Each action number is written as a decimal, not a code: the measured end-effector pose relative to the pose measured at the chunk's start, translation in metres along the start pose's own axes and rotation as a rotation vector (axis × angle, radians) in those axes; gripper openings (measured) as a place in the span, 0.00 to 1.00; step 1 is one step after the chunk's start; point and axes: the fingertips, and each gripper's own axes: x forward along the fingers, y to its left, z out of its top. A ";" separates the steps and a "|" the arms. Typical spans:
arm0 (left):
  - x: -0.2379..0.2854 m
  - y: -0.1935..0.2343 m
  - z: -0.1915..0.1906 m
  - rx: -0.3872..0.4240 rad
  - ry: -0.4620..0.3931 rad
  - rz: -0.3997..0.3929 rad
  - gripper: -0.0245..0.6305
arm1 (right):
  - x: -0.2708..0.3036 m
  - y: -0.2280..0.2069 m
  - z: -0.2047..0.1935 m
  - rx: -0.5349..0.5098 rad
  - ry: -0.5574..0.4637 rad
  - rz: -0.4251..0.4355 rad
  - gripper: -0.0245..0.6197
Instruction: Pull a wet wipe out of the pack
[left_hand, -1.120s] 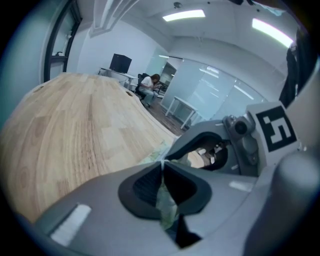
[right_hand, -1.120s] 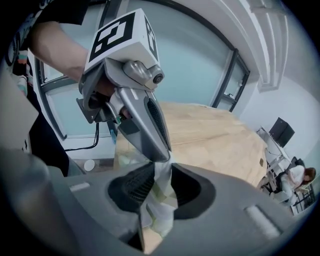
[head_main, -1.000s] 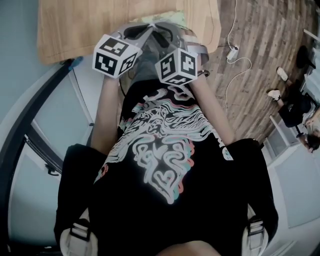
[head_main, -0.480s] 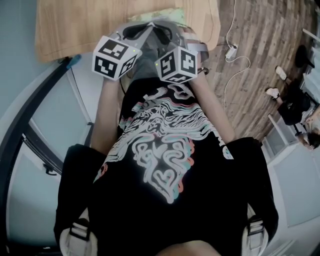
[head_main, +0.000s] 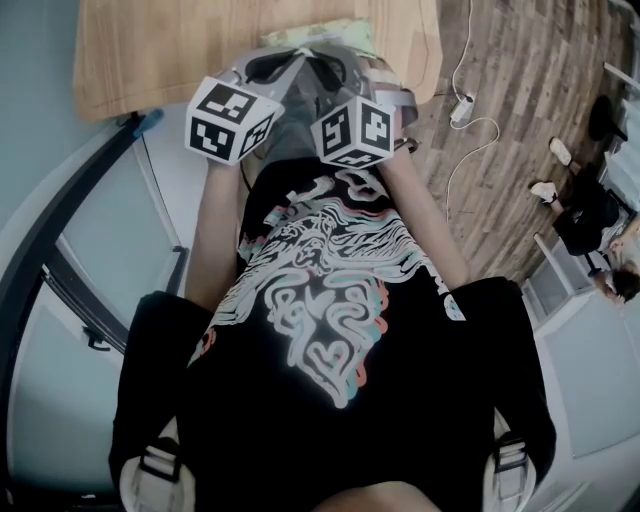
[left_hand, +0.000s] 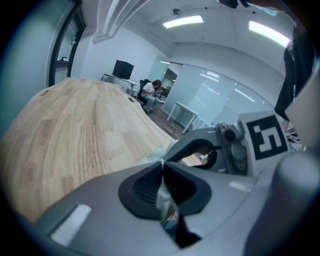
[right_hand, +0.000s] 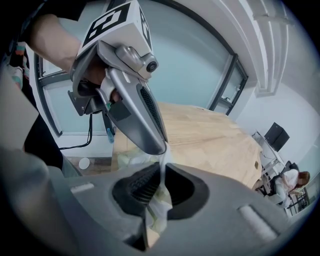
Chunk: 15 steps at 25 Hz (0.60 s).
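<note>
Grey jaws of the right gripper (right_hand: 163, 166) had just been closing & stood nearly together, pinched on the wet wipe (right_hand: 161, 201), which was white, crumpled & bunched btwn the ribbed pads. From those jaws we saw a thin white strip of it run up to the tip of the left gripper (left_hand: 163, 162), which came in steeply from above w/ its tip just over the right one. The left gripper's jaws met tip to tip; behind the tips a pale sheet (left_hand: 163, 197) sat caught btwn the pads. We couldn't tell if that was wipe or pack film. The pack (right_hand: 131, 158), pale green, lay at the near edge of the worktop (left_hand: 85, 130), just beyond both tips & partly hidden by them.

In the head view both grippers were held close together in front of the black T-shirt (head_main: 330, 330), marker cubes side by side, over that same edge. The worktop was light wood planks. The floor (head_main: 520, 120) to the right was darker wood boards w/ a white plug block (head_main: 461, 106) & its cable lying on it. The rm had a white ceiling w/ strip lights (left_hand: 182, 21), glass partitions & dark window frames (right_hand: 227, 85). A dark monitor (left_hand: 123, 69) & a seated person (left_hand: 149, 90) showed at desks far behind the worktop.
</note>
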 end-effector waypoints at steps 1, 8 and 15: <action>0.000 0.000 0.000 -0.001 -0.002 0.000 0.04 | 0.000 0.000 0.000 0.001 0.000 -0.001 0.09; -0.002 -0.001 0.003 -0.003 -0.009 -0.002 0.04 | 0.000 -0.003 -0.003 0.023 0.005 -0.008 0.09; -0.007 0.002 0.005 -0.008 -0.014 0.004 0.04 | 0.000 -0.003 -0.002 0.040 -0.001 -0.008 0.09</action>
